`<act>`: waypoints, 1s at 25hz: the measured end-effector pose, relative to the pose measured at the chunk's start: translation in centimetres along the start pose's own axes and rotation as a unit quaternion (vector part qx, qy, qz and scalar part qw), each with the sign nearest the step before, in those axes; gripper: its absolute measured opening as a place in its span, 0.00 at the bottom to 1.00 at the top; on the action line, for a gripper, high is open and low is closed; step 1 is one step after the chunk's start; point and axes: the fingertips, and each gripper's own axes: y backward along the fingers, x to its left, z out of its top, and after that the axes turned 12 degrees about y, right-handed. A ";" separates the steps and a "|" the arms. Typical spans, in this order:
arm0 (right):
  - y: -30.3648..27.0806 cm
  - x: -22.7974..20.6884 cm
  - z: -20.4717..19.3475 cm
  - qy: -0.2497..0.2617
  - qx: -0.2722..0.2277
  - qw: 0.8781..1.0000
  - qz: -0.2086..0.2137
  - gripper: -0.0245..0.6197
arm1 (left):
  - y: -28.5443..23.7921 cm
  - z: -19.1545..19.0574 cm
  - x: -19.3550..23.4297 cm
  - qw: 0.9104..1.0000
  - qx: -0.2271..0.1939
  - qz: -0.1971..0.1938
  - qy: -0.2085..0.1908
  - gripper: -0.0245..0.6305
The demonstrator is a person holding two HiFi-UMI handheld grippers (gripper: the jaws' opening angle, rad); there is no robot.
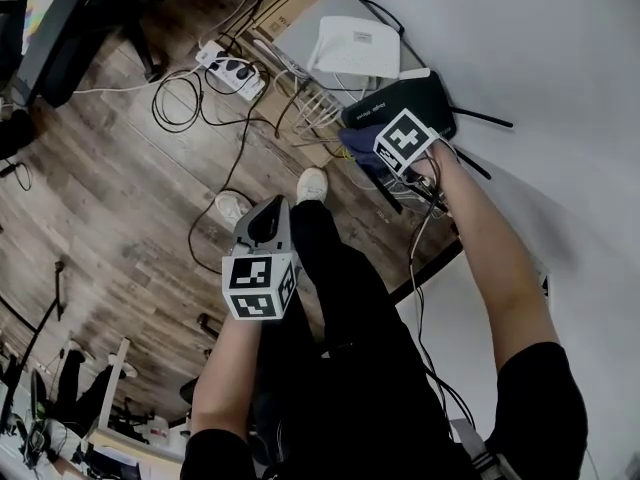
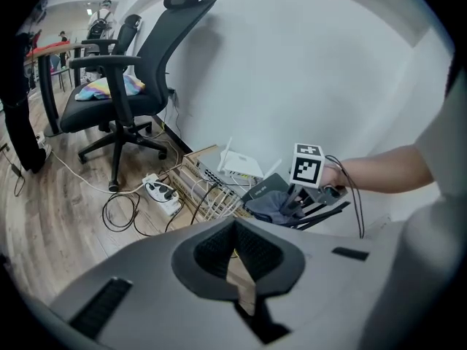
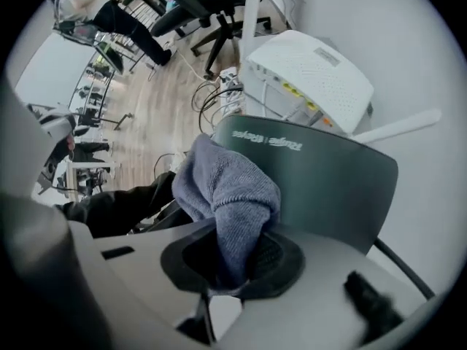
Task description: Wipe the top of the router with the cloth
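Grey cloth (image 3: 228, 188) clamped in right gripper (image 3: 233, 259), touching black router (image 3: 328, 184); left gripper (image 2: 235, 235) closed, empty.

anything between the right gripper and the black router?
The grey cloth: the right gripper pinches it in its jaws, bunched against the black router; clearest in the right gripper view.

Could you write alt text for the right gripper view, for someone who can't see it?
The right gripper is shut on a grey-blue cloth that rests on the top of a dark router. A white router sits behind it, beside a white wall.
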 end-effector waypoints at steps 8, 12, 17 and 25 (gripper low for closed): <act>2.1 -8.4 -1.4 -0.134 -0.046 0.989 -0.042 0.13 | -0.5 1.5 2.0 0.999 -0.013 0.027 0.039 0.04; 3.1 -12.3 -3.2 -0.117 -0.014 0.984 -0.132 0.13 | -1.0 2.1 2.1 0.999 -0.014 0.029 0.043 0.04; 3.3 -14.8 -4.3 -0.149 -0.008 0.980 -0.132 0.13 | -1.9 2.0 1.6 0.999 -0.004 0.025 0.029 0.04; 3.6 -17.2 -5.8 -0.170 -0.029 0.976 -0.135 0.13 | -2.3 2.0 0.4 0.999 0.004 0.012 0.037 0.04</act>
